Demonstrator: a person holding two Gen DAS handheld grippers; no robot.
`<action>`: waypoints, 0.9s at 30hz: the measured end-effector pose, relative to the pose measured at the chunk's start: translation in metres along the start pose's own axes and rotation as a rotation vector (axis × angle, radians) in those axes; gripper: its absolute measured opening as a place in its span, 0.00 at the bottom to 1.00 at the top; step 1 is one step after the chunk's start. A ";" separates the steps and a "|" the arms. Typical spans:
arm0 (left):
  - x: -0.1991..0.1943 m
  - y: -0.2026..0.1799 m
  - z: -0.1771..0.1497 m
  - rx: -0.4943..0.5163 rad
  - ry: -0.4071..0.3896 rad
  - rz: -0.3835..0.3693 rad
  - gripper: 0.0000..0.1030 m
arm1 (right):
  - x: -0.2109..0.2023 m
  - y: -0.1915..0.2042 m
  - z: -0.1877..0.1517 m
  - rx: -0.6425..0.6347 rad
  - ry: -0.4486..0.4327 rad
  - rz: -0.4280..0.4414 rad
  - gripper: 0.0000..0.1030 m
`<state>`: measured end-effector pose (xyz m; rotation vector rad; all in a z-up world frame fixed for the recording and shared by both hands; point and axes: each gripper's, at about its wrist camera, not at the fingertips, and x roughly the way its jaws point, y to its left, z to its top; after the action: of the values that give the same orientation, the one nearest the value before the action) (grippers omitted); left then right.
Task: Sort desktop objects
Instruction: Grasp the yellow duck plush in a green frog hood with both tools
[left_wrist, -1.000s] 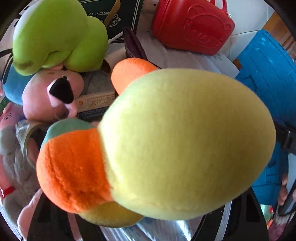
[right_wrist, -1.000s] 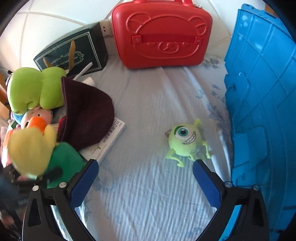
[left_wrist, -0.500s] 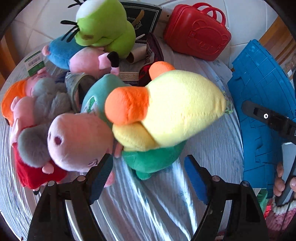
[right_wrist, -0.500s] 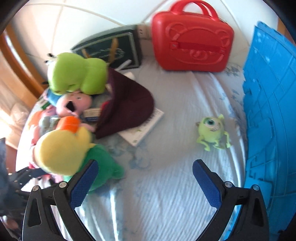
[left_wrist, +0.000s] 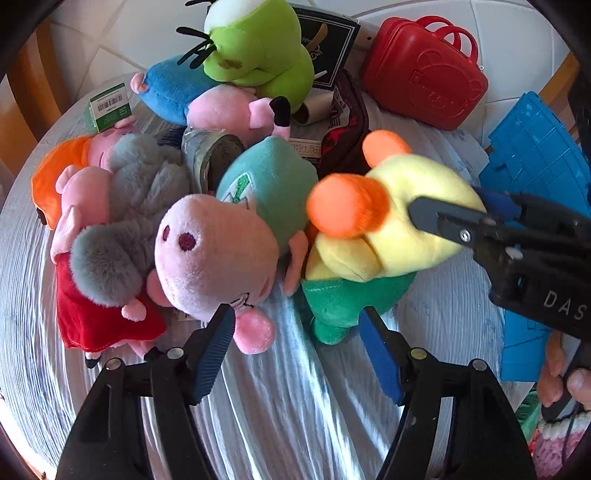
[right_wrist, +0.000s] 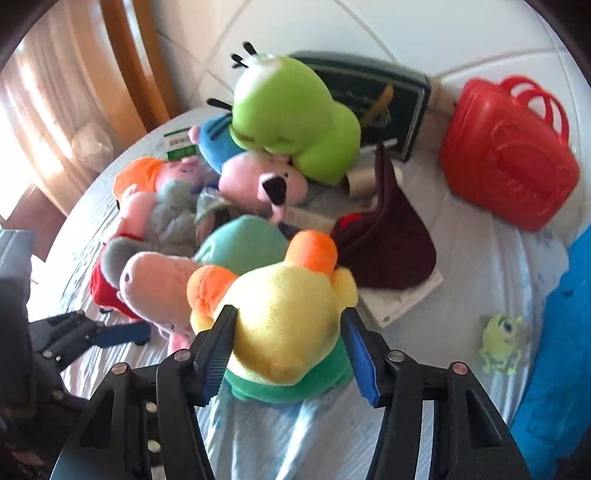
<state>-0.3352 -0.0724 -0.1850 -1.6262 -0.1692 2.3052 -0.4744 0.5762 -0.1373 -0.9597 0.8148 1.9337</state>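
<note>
A yellow plush toy (right_wrist: 284, 314) with orange horns and a green body (left_wrist: 351, 299) lies on the striped cloth beside a pile of plush toys. My right gripper (right_wrist: 288, 317) straddles its yellow head, its jaws closing and both pads against the plush; one of its fingers (left_wrist: 443, 218) shows pressing into the head. My left gripper (left_wrist: 295, 317) hangs just in front of the toy and the pink pig plush (left_wrist: 214, 251), its jaws closing a little. Only the pig's pink foot and the toy's green foot lie near its pads, untouched.
The pile holds a lime green plush (right_wrist: 295, 114), a blue one, pink pigs, a grey furry toy (left_wrist: 140, 192) and a teal plush. A dark red cloth (right_wrist: 388, 240) lies on a booklet. Behind stand a red toy case (right_wrist: 506, 166) and a dark box. A blue crate (left_wrist: 535, 155) stands at the right, with a small green monster (right_wrist: 502, 339) near it.
The left gripper let go of the yellow plush and drew back from it. The right gripper swung left from the small green monster and closed its jaws around the plush's head.
</note>
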 end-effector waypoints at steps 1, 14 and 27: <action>-0.001 -0.003 0.002 0.008 -0.003 -0.002 0.67 | -0.007 -0.013 -0.008 0.025 -0.004 -0.029 0.57; 0.027 -0.096 -0.028 0.199 0.086 -0.059 0.67 | -0.053 -0.122 -0.160 0.368 0.093 -0.228 0.68; 0.052 -0.145 -0.063 0.350 0.081 -0.046 0.72 | -0.031 -0.125 -0.165 0.380 0.053 -0.073 1.00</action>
<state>-0.2653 0.0760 -0.2141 -1.5132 0.2025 2.0879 -0.3012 0.4895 -0.2173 -0.7981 1.1137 1.6189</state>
